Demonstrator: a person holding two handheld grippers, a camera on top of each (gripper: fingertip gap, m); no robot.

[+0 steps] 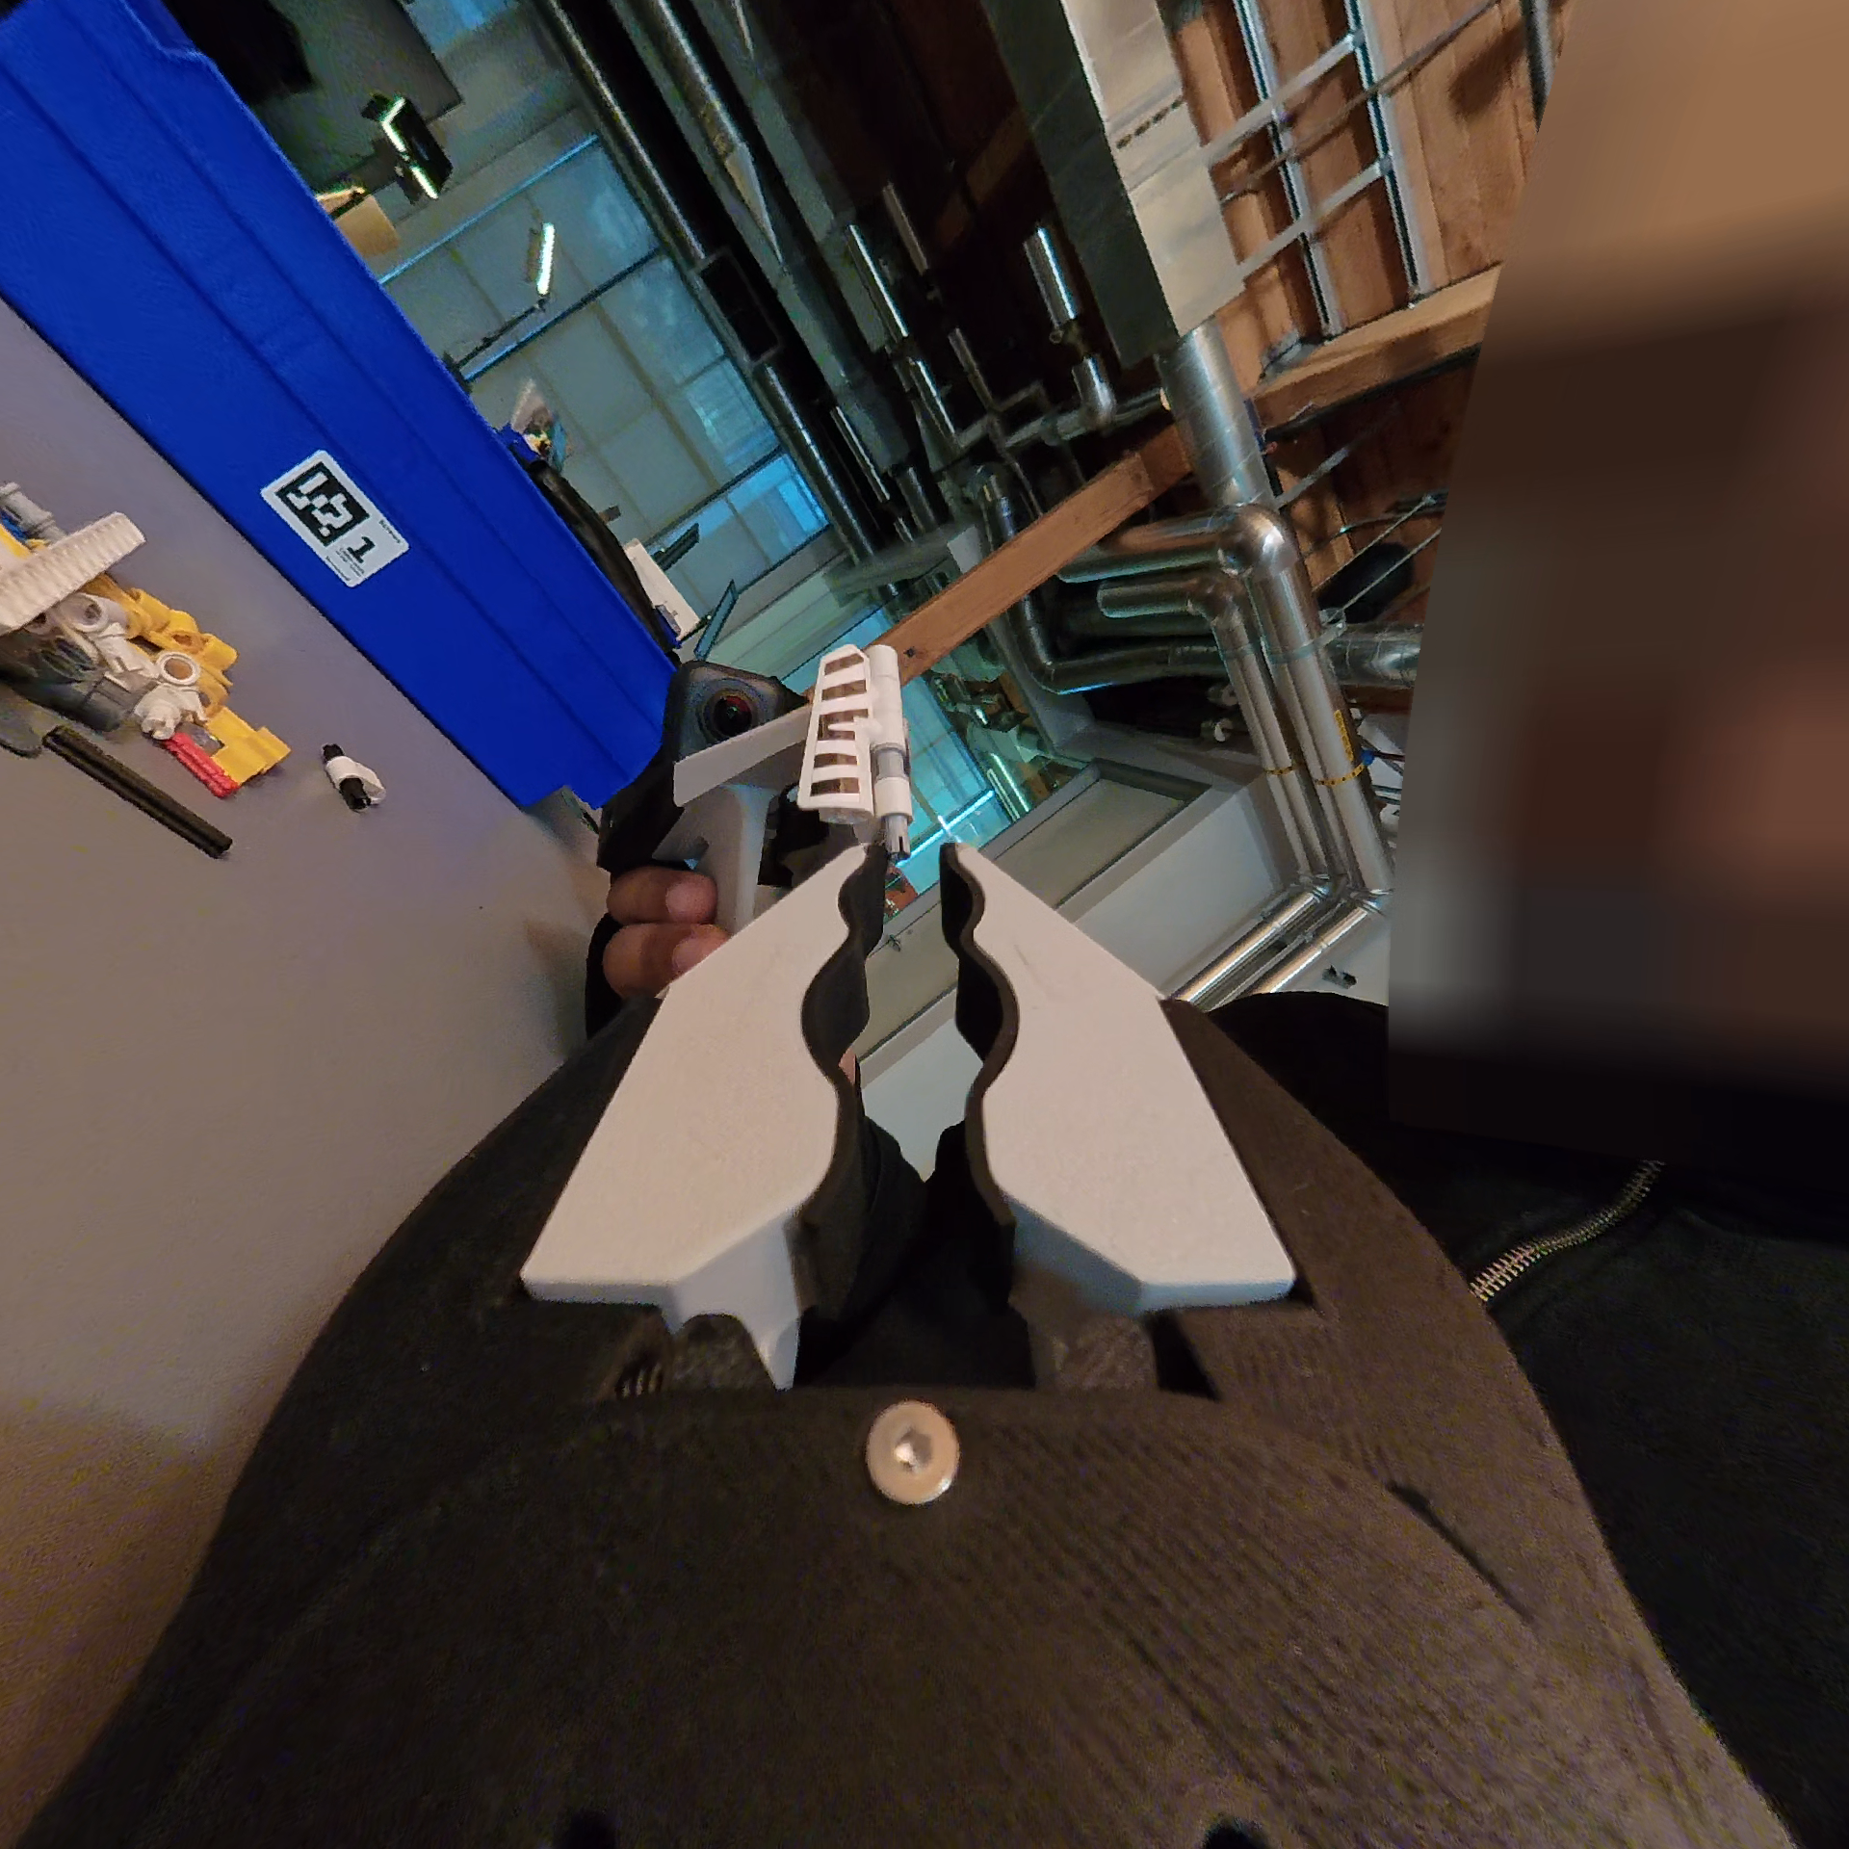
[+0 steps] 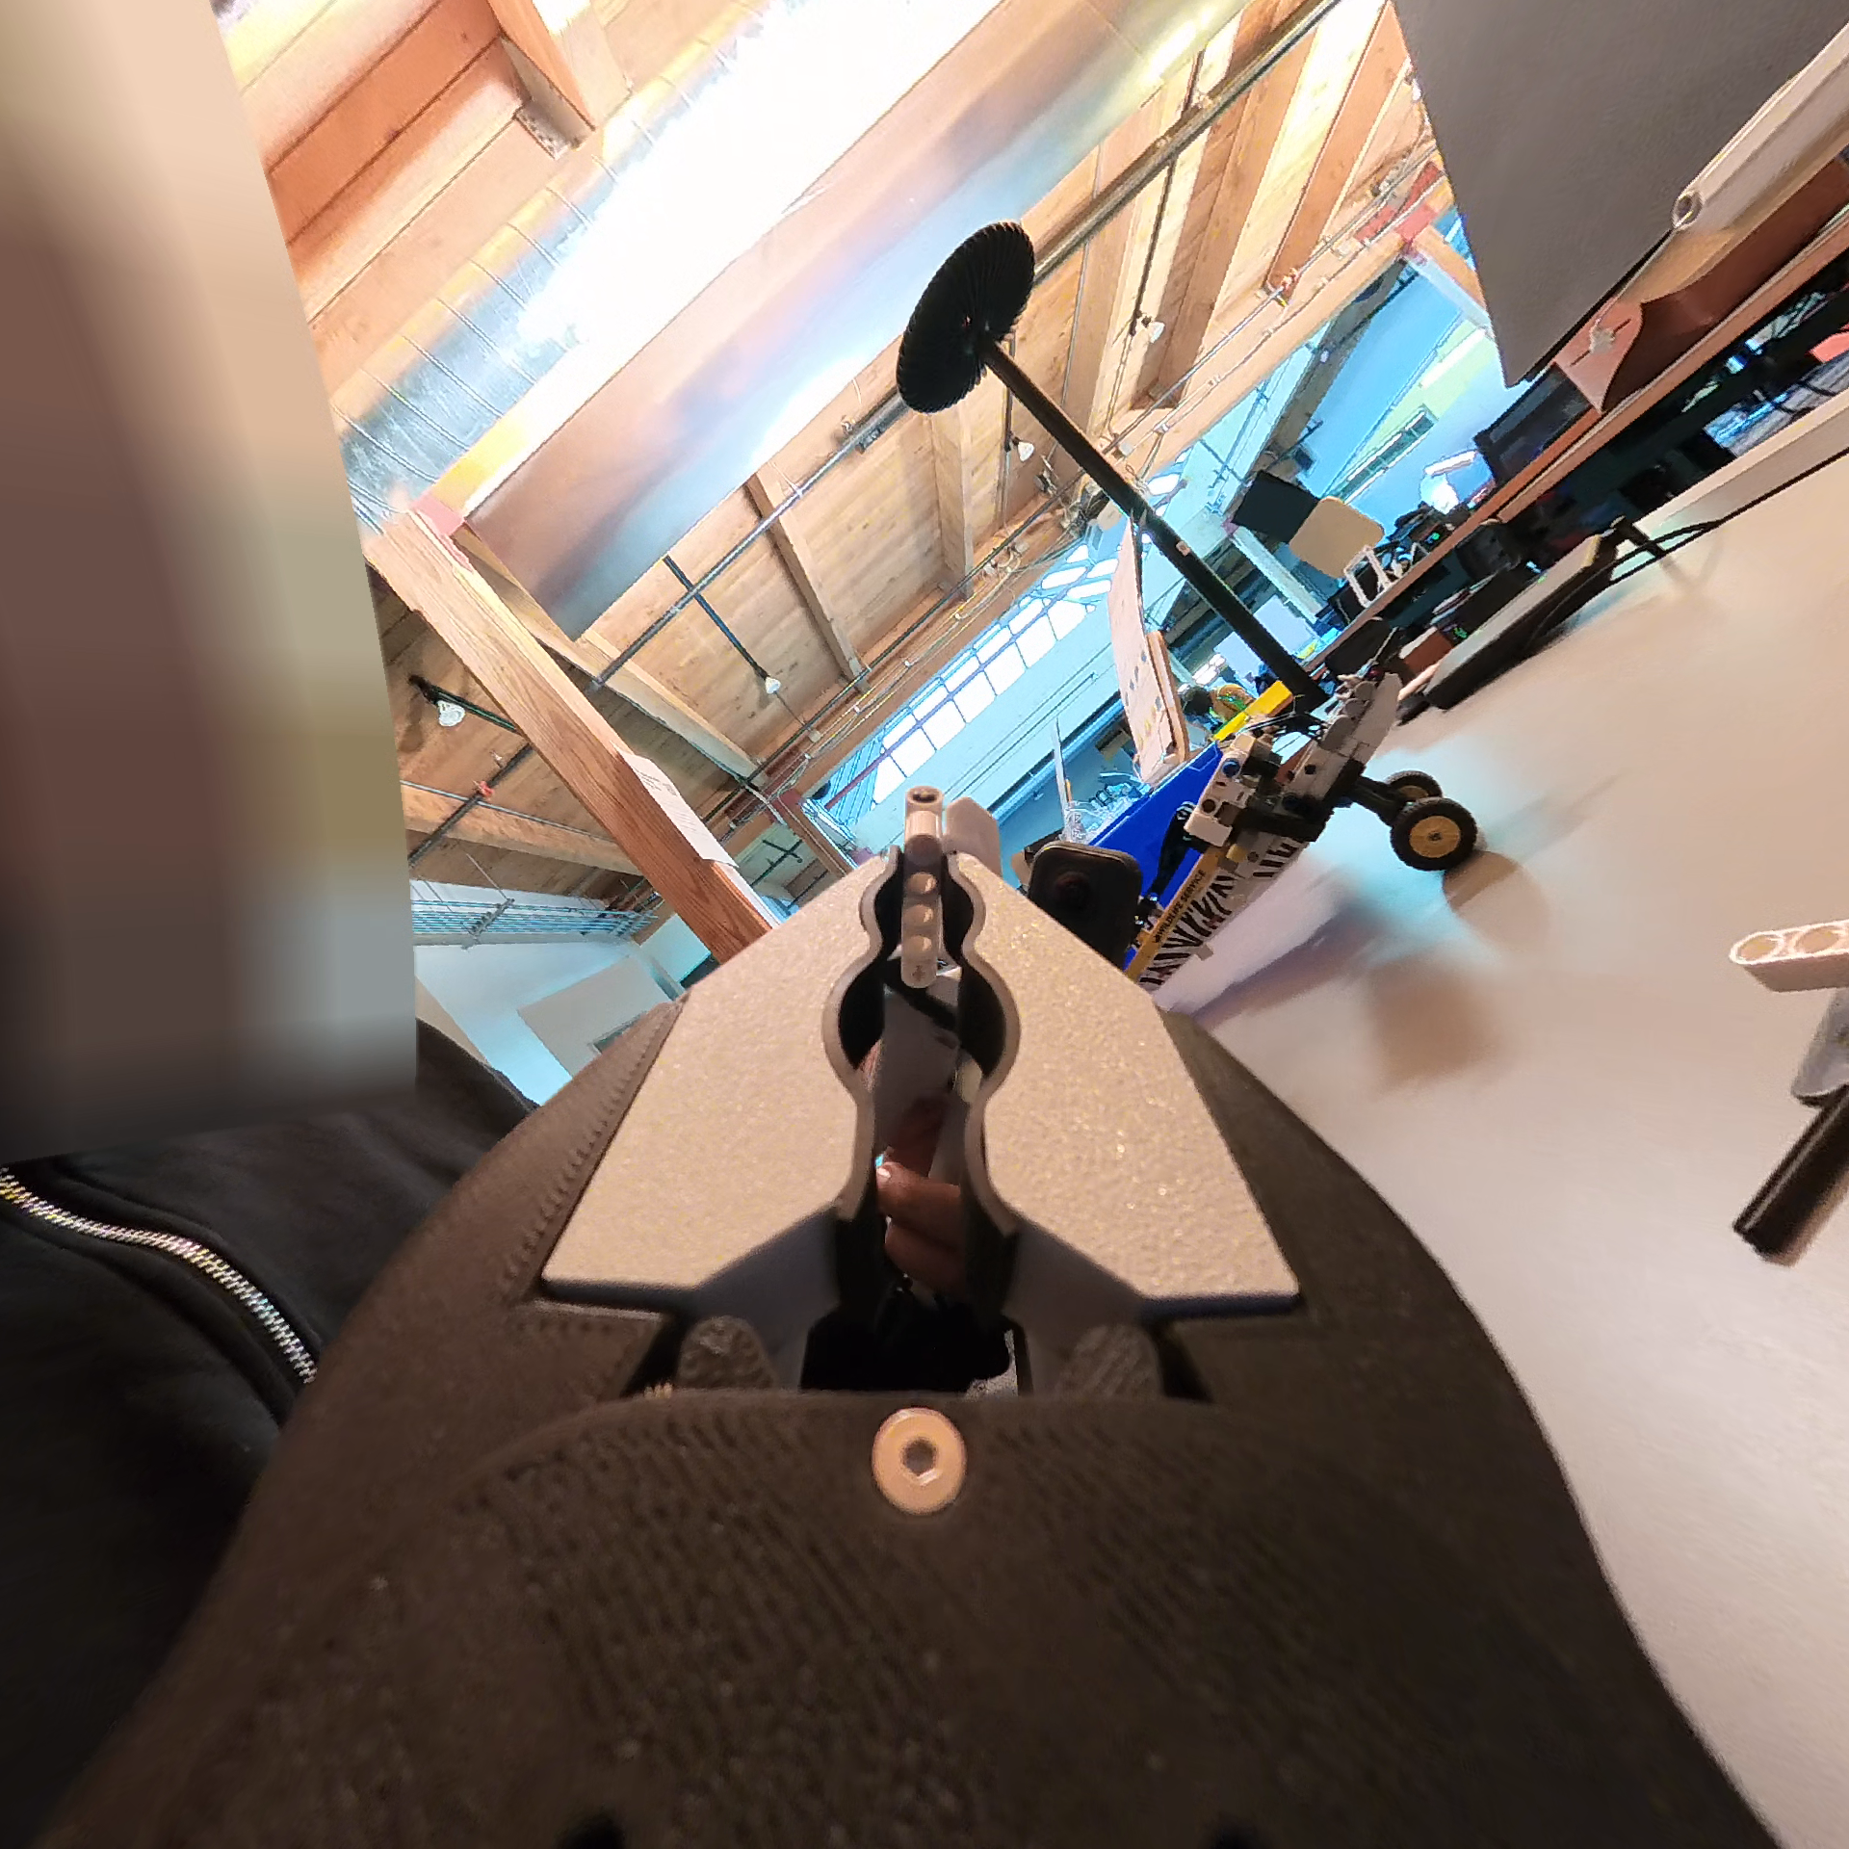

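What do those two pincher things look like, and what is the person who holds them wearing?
Each gripper has two pale grey wedge-shaped plastic fingers with wavy black inner pads, set in a rough black body with one silver screw. The right gripper looks the same, and seen from the left's camera it carries a small black camera. The person wears a black jacket with a silver zip.

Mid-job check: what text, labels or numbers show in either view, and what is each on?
I do not copy out writing; these things bear it.
White sticker on the blue bin: a black square marker with print beneath, legible.
Yellow strip on the toy vehicle: dark lettering, legible.
Paper on the wooden post: too small to read.
Yellow tags on the pipes: too small to read.
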